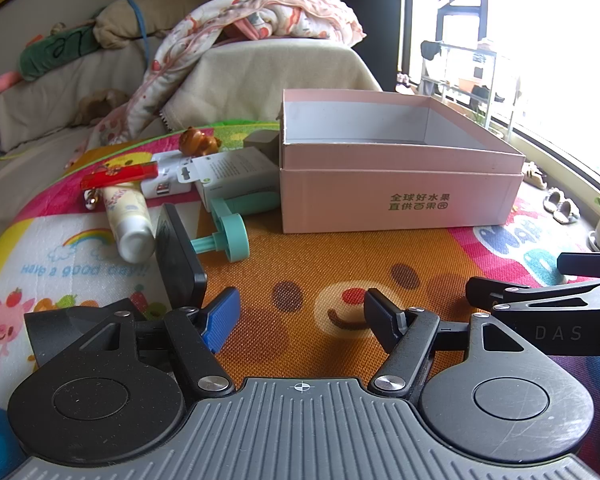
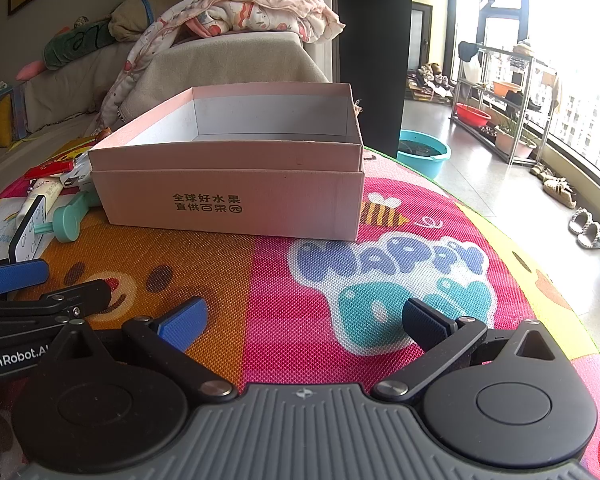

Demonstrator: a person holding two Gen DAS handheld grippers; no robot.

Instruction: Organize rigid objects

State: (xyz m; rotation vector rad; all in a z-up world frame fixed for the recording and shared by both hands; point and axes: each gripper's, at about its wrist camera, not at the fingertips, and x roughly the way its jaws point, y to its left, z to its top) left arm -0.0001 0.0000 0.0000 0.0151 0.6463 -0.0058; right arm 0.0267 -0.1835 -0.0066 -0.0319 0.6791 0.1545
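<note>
Several small rigid things lie heaped on a bright play mat [image 1: 340,264], just beside the left wall of an open pink cardboard box [image 1: 400,200]. As far as the wrist views show, the box is empty.

From the left wrist view, the heap sits at about ten o'clock from the left gripper [image 1: 300,316]. It holds a white lotion tube [image 1: 126,220], a red flat packet [image 1: 120,174], a white charger [image 1: 166,188], a grey-white carton [image 1: 236,176], a teal plastic tool [image 1: 228,228], a small brown toy figure [image 1: 198,142] and a black rectangular slab [image 1: 178,256] standing on edge. The slab is nearest, just ahead of the left finger. The box is at one o'clock.

Both grippers are spread wide with nothing between their fingers, hovering over the mat and tilted downward. The right gripper [image 2: 304,320] faces the box at twelve o'clock, with the heap at ten o'clock, beyond the left gripper's blue pad at nine.

Judging from this, sorting has not begun; the first pick is the step in hand. To do it well, take the nearest loose piece first, probably the slab or the teal tool, closing across its narrow side. Lift clear of the neighbours before carrying it over the box rim, and set it down inside rather than dropping it. The round tube may roll if nudged.

A sofa [image 1: 260,72] with blankets stands behind.
</note>
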